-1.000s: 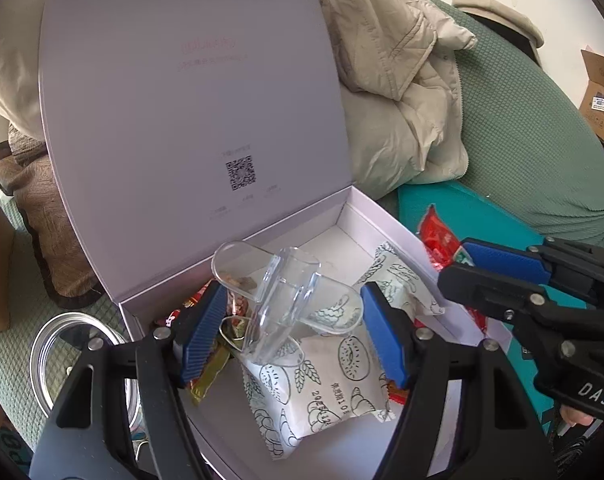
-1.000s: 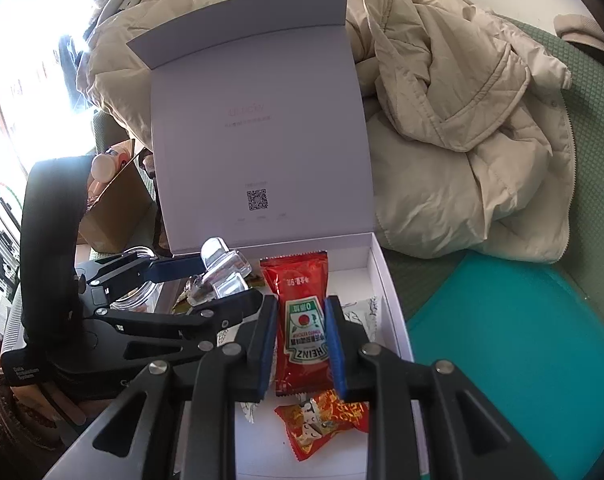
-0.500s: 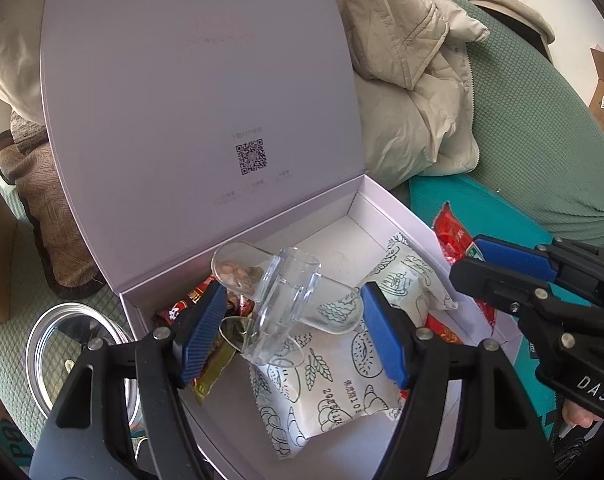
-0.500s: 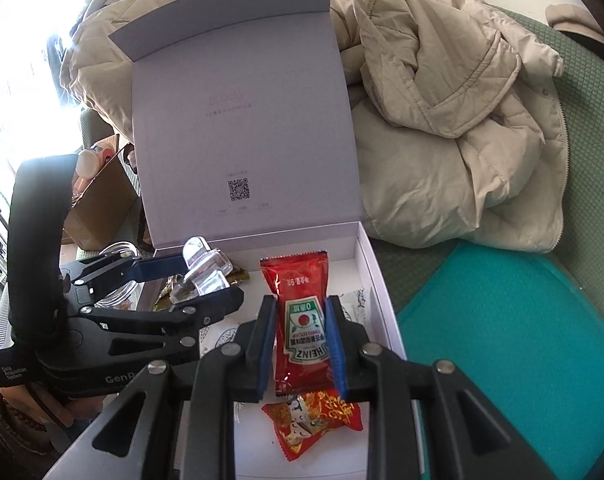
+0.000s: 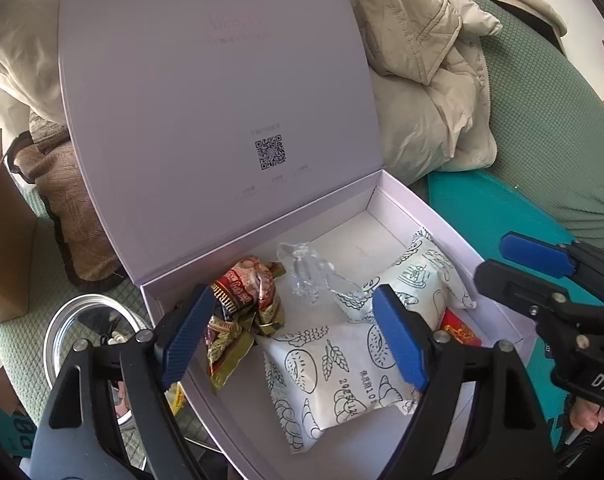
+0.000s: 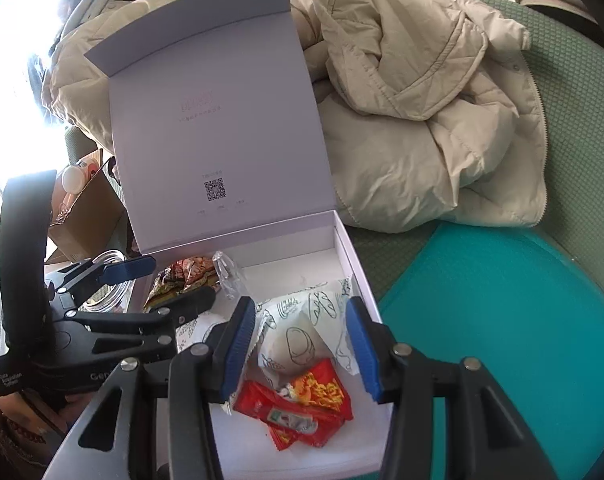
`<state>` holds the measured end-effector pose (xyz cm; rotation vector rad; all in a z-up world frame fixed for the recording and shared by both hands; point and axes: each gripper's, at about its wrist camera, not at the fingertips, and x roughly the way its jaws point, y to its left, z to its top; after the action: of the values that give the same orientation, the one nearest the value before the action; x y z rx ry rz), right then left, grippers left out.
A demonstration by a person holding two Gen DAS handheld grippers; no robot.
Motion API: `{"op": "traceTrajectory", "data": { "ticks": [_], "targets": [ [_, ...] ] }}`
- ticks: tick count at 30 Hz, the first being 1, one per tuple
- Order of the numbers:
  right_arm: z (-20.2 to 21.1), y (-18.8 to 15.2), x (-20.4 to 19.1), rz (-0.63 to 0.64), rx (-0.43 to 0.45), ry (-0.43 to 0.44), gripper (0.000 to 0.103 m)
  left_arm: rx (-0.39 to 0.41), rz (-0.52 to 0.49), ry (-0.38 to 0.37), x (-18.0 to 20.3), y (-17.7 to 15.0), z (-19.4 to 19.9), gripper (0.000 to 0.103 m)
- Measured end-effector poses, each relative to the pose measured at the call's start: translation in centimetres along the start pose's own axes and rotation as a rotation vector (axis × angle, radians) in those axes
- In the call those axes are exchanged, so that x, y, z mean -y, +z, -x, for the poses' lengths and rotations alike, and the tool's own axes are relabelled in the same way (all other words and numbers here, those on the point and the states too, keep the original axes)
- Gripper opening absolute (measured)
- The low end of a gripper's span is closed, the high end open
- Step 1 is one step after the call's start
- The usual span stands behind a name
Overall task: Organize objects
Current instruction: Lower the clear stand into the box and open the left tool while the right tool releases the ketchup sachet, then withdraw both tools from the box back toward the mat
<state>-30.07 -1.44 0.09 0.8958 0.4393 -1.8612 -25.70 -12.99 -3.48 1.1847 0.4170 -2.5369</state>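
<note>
With both grippers' jaws apart and empty over the box (image 6: 352, 256), left gripper (image 5: 290, 338) and right gripper (image 6: 300, 346) seem finished: ketchup (image 6: 290, 416) lies at its near end, what looks like a clear cup (image 5: 310, 272) inside by the lid.

1. The left gripper (image 5: 292, 336) hovers over the open box (image 5: 454, 232), its blue fingers (image 5: 398, 336) spread wide with nothing between them.
2. Inside lie a clear plastic piece (image 5: 310, 272), a dark snack bag (image 5: 242, 316) and white pastry packets (image 5: 334, 376).
3. The right gripper (image 5: 530, 264) sits beside the box's right wall.
</note>
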Motion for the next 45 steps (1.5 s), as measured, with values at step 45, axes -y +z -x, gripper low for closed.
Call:
{"op": "traceTrajectory", "data": {
  "ticks": [45],
  "targets": [
    [15.8, -12.5, -4.9, -0.086, 0.010, -0.085, 0.051, 0.062, 0.005, -0.057, 2.7, -10.5, 15.9, 0.084]
  ]
}}
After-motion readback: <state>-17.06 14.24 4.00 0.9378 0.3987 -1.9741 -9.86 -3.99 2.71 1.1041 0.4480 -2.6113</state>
